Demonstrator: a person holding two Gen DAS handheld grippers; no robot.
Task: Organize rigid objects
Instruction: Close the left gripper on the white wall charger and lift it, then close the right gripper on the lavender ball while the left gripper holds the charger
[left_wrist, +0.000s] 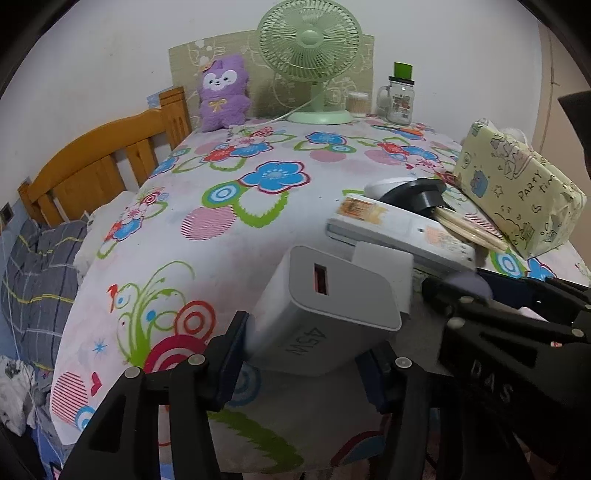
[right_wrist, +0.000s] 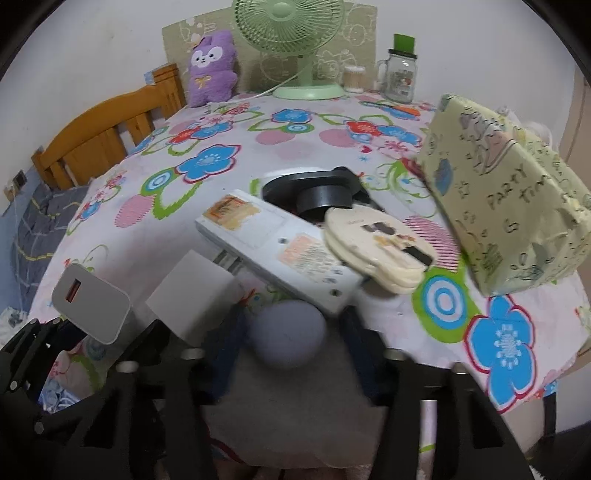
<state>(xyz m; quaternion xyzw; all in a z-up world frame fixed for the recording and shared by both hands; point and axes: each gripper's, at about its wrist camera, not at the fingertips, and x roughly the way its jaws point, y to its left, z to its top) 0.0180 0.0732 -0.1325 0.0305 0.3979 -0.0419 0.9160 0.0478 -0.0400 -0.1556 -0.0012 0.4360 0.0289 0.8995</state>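
The left claw (left_wrist: 306, 354) is clenched on a white charger (left_wrist: 325, 314) at the lower centre of the left wrist view; its 2 blue pads press the sides of the block, and the lower part of the charger is hidden behind them. In the right wrist view the same charger (right_wrist: 92, 302) sits at the lower left edge.

The right claw (right_wrist: 291, 343) has a grey-lilac rounded thing (right_wrist: 288, 332) between its fingers, but this part is blurred, so I cannot tell if the pads press it; what the thing is also stays unclear. Just above it a white power strip (right_wrist: 280, 243) lies on the flowered worktop (right_wrist: 229, 155), its far end under a cream comb (right_wrist: 373, 251). The yellow box (right_wrist: 509, 206) at the right is partly cut off
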